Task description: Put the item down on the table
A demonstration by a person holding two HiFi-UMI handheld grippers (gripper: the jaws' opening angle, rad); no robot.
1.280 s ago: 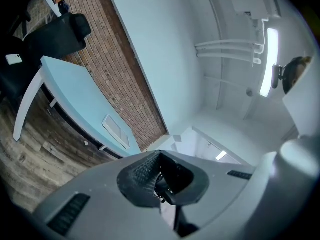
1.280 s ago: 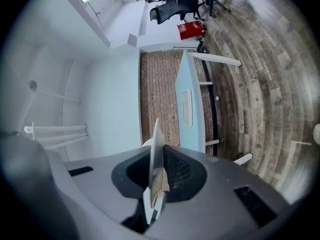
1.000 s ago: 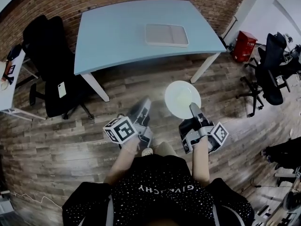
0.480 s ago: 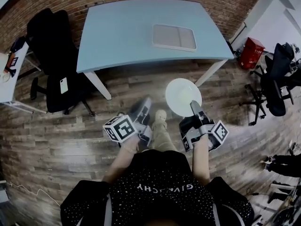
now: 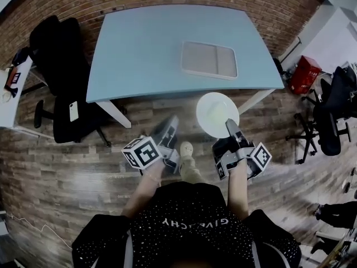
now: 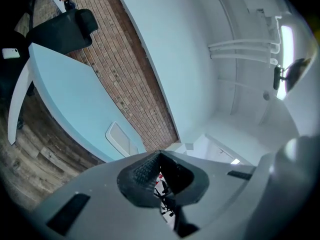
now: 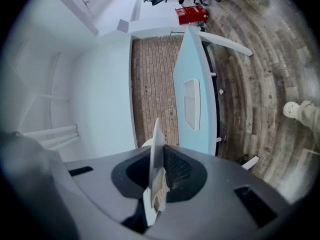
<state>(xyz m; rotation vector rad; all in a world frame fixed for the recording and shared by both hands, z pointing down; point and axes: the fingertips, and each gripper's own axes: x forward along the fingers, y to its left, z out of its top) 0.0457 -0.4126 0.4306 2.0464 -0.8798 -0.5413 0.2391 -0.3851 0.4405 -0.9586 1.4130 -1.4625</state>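
A round white plate [image 5: 217, 114] is held level over the wooden floor, just short of the light blue table [image 5: 139, 43]. My right gripper [image 5: 230, 128] is shut on the plate's near rim. In the right gripper view the plate [image 7: 156, 154] shows edge-on between the pads, with the table [image 7: 192, 84] ahead. My left gripper [image 5: 170, 124] hangs beside it to the left, shut and holding nothing. In the left gripper view its pads [image 6: 146, 168] meet at the tips.
A grey tray [image 5: 209, 59] lies on the table's right half. A black office chair [image 5: 58, 71] with a phone [image 5: 73, 110] on its seat stands left of the table. A red bin [image 5: 305, 71] and another chair [image 5: 332, 113] are at the right. The person's shoe [image 5: 186, 148] is between the grippers.
The table and tray have come nearer in the head view as the person steps forward. Both grippers keep their places, and the plate stays in the right gripper.
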